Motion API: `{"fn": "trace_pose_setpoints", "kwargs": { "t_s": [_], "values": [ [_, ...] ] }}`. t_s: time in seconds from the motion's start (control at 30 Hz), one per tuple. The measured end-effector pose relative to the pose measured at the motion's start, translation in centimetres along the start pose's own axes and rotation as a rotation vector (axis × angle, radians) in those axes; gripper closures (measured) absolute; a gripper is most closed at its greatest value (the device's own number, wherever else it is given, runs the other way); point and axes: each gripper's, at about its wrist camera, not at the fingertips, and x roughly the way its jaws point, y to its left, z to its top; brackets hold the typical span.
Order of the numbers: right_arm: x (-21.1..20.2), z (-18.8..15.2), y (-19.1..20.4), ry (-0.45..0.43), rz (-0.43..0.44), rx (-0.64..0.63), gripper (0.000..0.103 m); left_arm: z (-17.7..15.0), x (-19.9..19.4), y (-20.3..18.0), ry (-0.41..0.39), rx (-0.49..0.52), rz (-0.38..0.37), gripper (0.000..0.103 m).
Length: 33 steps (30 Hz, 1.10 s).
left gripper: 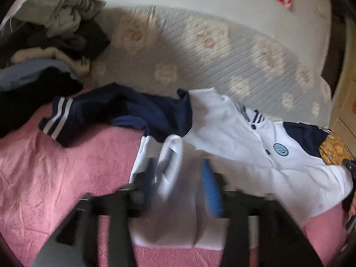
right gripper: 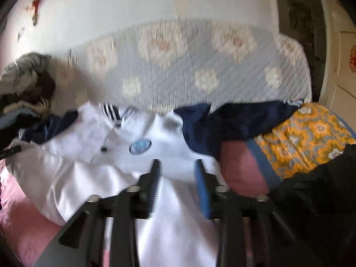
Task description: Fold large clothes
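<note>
Both fingers of the left gripper [left gripper: 178, 173] stand apart in the left wrist view, and a rolled edge of the white jacket [left gripper: 233, 138] lies between them, close to the left finger; whether the pad really touches the cloth I cannot tell, because the picture is blurred. Ahead of the fingers and to their left, one dark blue sleeve [left gripper: 93, 115] with white stripes lies crumpled on the pink blanket [left gripper: 55, 173]. Ahead to the right the white front spreads with its buttons and a round blue badge [left gripper: 280, 149]. Far ahead to the left is a pile of other clothes [left gripper: 51, 33], on a grey quilt [left gripper: 200, 51] with flowers. In the right wrist view, the right gripper [right gripper: 178, 169] also has its fingers apart, and they hover over the white front of the jacket [right gripper: 93, 155], holding nothing as far as I see. The badge [right gripper: 140, 146] is just ahead of the left finger, and the other dark sleeve [right gripper: 244, 120] runs ahead to the right, toward an orange flowered cloth [right gripper: 307, 138]. I judge the task is only at the beginning: the jacket is roughly spread, front up, but wrinkled, both sleeves are still out, and no fold is made yet.
</note>
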Motion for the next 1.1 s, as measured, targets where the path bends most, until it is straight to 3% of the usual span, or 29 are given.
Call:
{"fn": "trace_pose_setpoints", "kwargs": {
  "t_s": [0.03,0.1,0.27,0.3,0.33,0.37,0.43,0.53,0.6,0.63,0.67,0.73,0.77,0.87,0.9,0.93,1.0,1.1],
  "values": [
    [-0.2,-0.1,-0.2,-0.006,-0.014,0.019,0.029,-0.2,-0.4,-0.2,-0.016,0.019,0.011,0.024],
    [-0.3,-0.5,-1.3,0.02,-0.01,0.074,0.029,-0.4,-0.5,-0.6,-0.023,0.046,0.03,0.016],
    [1.0,-1.8,-3.4,0.095,0.018,0.181,0.031,-1.0,2.7,-0.1,0.115,0.009,-0.035,0.019],
    [1.2,-2.0,-3.6,0.107,0.046,0.198,0.036,-1.2,3.2,-0.1,0.121,0.003,-0.042,0.045],
    [1.3,-2.1,-3.6,0.105,0.083,0.201,0.071,-1.3,3.5,-0.1,0.129,0.0,-0.084,0.087],
    [1.4,-2.0,-3.4,0.084,0.116,0.187,0.091,-1.3,3.5,-0.3,0.13,-0.005,-0.126,0.087],
    [1.0,-1.4,-2.4,-0.024,0.1,0.098,0.092,-1.2,1.7,-1.2,0.029,0.029,-0.098,0.089],
    [-0.4,1.2,-0.3,-0.134,0.061,0.006,0.092,-0.9,-0.9,-2.5,-0.105,0.09,-0.024,0.089],
    [-1.0,3.0,0.4,-0.201,0.048,-0.025,0.092,-0.6,-1.1,-2.6,-0.132,0.1,0.027,0.088],
    [-0.4,3.6,0.4,-0.194,0.036,-0.03,0.093,-0.4,-0.5,-2.4,-0.116,0.096,0.052,0.087],
    [0.9,4.1,0.2,-0.149,0.022,-0.028,0.092,-0.3,0.4,-1.9,-0.09,0.074,0.069,0.087],
    [5.6,4.4,-0.7,0.044,-0.02,-0.018,0.092,-0.6,2.2,-0.7,-0.016,0.023,0.05,0.086],
    [6.8,3.9,-1.2,0.092,-0.056,-0.007,0.092,-0.9,2.8,-0.2,0.014,0.005,0.037,0.084],
    [7.1,2.3,-2.0,0.087,-0.156,-0.013,0.092,-1.0,2.8,0.5,0.019,-0.03,0.024,0.072],
    [6.3,1.7,-2.4,0.054,-0.156,0.006,0.09,-1.0,2.6,0.5,0.011,-0.036,0.039,0.057],
    [5.8,1.3,-2.9,0.036,-0.134,0.032,0.087,-1.2,2.3,0.4,0.014,-0.026,0.044,0.051],
    [4.7,0.7,-3.7,0.026,-0.054,0.101,0.087,-1.7,2.0,-0.7,0.023,0.049,0.054,0.051],
    [3.0,0.5,-3.4,-0.012,0.025,0.143,0.087,-1.9,0.6,-2.0,-0.044,0.122,0.158,0.049]
  ]
}}
